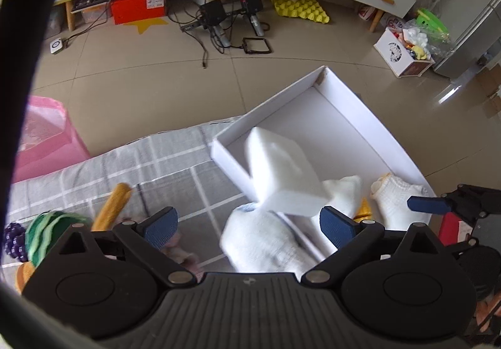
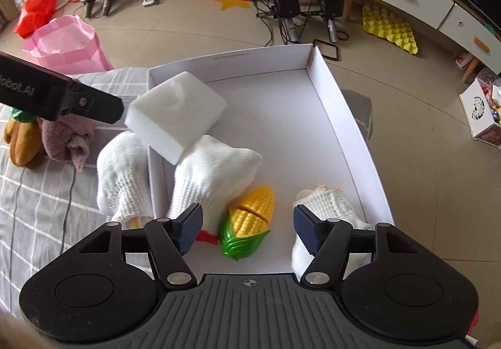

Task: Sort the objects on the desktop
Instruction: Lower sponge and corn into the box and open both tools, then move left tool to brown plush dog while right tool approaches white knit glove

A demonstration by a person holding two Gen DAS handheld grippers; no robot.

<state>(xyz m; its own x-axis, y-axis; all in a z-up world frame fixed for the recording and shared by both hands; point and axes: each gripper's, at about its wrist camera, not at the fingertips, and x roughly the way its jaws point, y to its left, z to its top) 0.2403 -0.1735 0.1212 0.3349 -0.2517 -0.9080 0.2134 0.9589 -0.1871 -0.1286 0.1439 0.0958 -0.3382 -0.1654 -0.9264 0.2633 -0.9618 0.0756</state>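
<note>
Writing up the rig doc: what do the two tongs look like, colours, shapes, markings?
Both match: left tongs and right tongs have a black ribbed plastic body, two round domed housings, black linkage arms with silver pivot pins, and dark blue textured pads. A small crosshair mark sits at the body's centre. The left one's side reads "Robot.AI" in the right wrist view.

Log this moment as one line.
left gripper: open | foam block: blurred, over left wall of white box, not gripped | in box: toy corn, white cloth | right gripper: open, empty
</note>
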